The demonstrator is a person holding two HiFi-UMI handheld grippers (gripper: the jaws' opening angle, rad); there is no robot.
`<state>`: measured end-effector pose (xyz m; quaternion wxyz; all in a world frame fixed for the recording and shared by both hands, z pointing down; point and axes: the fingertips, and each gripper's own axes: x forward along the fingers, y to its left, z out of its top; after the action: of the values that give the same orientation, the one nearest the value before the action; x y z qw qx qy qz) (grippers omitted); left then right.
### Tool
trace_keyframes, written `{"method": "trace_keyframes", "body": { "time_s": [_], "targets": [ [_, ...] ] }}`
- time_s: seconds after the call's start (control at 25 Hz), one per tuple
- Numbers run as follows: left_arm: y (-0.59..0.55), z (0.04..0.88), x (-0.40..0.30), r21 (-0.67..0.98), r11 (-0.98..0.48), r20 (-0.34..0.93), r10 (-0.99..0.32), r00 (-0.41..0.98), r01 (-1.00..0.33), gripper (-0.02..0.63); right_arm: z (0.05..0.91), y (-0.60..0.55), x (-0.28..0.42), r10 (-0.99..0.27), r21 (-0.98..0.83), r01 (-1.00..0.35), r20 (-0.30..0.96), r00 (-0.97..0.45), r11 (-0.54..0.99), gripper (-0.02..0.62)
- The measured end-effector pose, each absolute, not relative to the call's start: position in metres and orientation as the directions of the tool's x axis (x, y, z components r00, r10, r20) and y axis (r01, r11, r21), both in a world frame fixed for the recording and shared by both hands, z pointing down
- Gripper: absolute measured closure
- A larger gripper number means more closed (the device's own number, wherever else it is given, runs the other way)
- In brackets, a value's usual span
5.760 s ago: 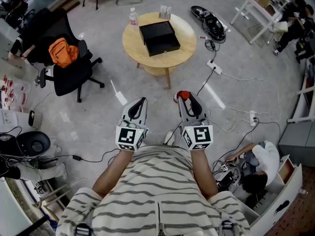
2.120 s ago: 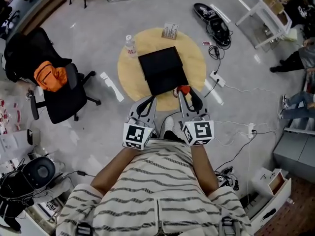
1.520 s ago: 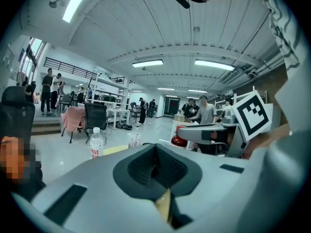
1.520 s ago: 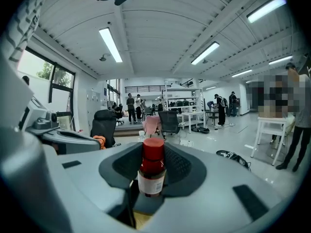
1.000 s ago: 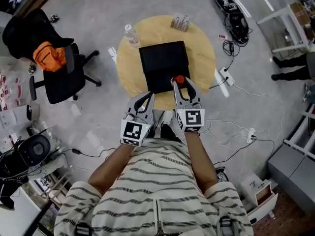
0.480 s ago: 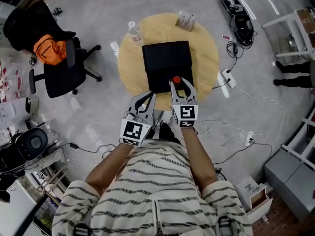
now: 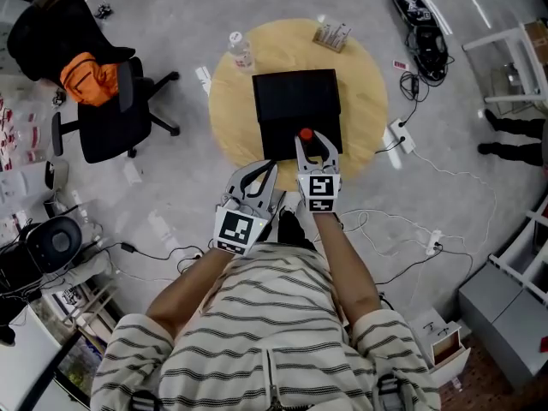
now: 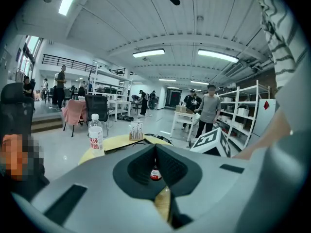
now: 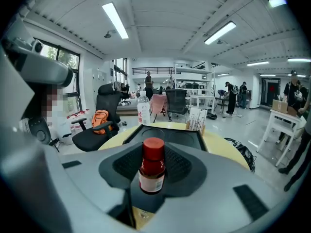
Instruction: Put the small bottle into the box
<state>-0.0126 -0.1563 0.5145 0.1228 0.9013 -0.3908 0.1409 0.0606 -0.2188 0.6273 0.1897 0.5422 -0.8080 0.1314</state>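
Right tool [image 7: 310,144] clamps the small bottle [image 9: 152,171] upright over the box [image 7: 295,101]; left tool [image 7: 267,171] closed.

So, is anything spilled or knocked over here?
No, nothing stands out. The small red-capped bottle is upright in the right claw, the open black box sits on the round wooden table, and the clear plastic water bottle beside it stands upright too.

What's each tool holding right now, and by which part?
The right tool grips the small bottle by its body. The left tool is shut and empty.
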Motion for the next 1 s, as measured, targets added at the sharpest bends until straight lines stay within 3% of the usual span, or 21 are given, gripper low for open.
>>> {"method": "trace_keyframes", "body": {
  "time_s": [1.0],
  "targets": [
    [-0.151,0.525,-0.018,0.115,-0.639,0.375,-0.681,0.628,-0.761,0.586,0.665,-0.231,0.062,-0.780,0.009,-0.914,0.525,-0.341,0.406,0.446]
  ]
}}
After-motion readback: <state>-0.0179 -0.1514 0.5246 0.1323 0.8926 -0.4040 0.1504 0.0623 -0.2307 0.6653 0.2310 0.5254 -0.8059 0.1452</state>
